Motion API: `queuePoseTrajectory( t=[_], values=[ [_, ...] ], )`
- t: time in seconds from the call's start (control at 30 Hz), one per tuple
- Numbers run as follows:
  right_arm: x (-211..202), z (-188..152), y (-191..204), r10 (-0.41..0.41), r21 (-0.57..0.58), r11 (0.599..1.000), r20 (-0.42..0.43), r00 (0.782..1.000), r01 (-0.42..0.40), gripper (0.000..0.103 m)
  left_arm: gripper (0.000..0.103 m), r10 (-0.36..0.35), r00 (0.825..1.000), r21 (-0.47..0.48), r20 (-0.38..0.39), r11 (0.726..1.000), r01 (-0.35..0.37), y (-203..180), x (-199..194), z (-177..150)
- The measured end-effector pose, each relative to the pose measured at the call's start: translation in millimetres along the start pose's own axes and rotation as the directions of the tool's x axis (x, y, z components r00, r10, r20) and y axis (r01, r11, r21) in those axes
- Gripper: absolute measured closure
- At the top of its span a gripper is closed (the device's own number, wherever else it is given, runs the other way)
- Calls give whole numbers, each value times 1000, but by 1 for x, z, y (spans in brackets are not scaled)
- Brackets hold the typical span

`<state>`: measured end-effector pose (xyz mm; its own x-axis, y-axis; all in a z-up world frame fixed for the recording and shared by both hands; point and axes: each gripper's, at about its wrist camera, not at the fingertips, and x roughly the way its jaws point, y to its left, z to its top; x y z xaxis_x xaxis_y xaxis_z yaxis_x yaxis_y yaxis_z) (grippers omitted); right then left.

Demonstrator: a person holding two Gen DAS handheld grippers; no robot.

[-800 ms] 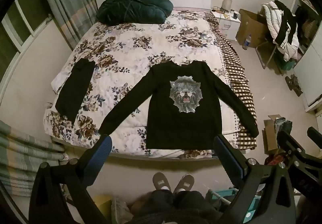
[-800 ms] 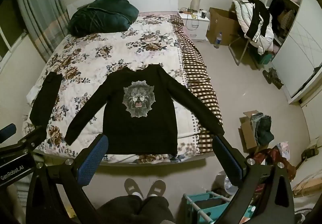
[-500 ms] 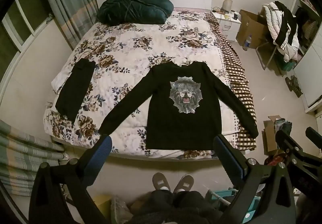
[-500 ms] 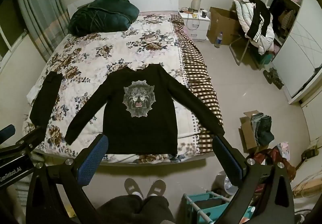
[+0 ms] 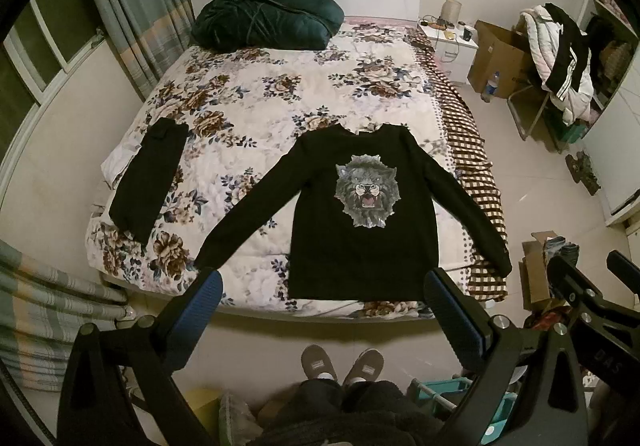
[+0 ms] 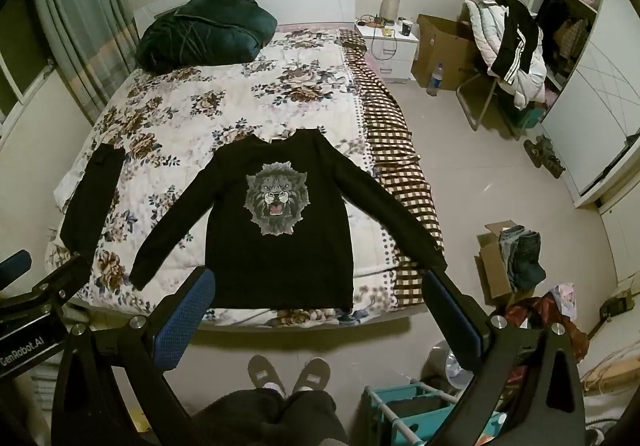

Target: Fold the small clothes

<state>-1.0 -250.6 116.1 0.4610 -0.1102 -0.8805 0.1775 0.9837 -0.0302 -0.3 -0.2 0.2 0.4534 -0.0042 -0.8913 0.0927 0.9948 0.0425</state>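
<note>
A black long-sleeved shirt (image 5: 360, 238) (image 6: 280, 246) with a grey lion print lies flat, face up, at the foot of the floral bed (image 5: 260, 113) (image 6: 192, 117), both sleeves spread outward. A folded black garment (image 5: 150, 177) (image 6: 94, 193) rests near the bed's left edge. My left gripper (image 5: 322, 296) hovers high above the bed's near edge, open, nothing between its blue pads. My right gripper (image 6: 316, 294) hangs at the same height to its right, also open and empty. Each gripper's side shows at the other view's edge.
A dark green duvet (image 5: 268, 19) is bundled at the headboard. A checked blanket (image 5: 476, 173) drapes the bed's right side. A person's slippered feet (image 5: 340, 364) stand before the bed. Boxes (image 6: 508, 258), a teal rack (image 6: 412, 414), a clothes-laden chair (image 6: 504, 45) and a nightstand (image 6: 390, 45) crowd the right floor.
</note>
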Motion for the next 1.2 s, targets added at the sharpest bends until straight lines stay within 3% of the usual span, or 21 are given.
queuePoseTrajectory(
  t=[1.2],
  values=[
    [-10, 1, 1, 7, 1, 1000, -3, 1000, -7, 0, 0, -4, 1000, -4, 6, 1000, 4, -5, -2, 8]
  ],
)
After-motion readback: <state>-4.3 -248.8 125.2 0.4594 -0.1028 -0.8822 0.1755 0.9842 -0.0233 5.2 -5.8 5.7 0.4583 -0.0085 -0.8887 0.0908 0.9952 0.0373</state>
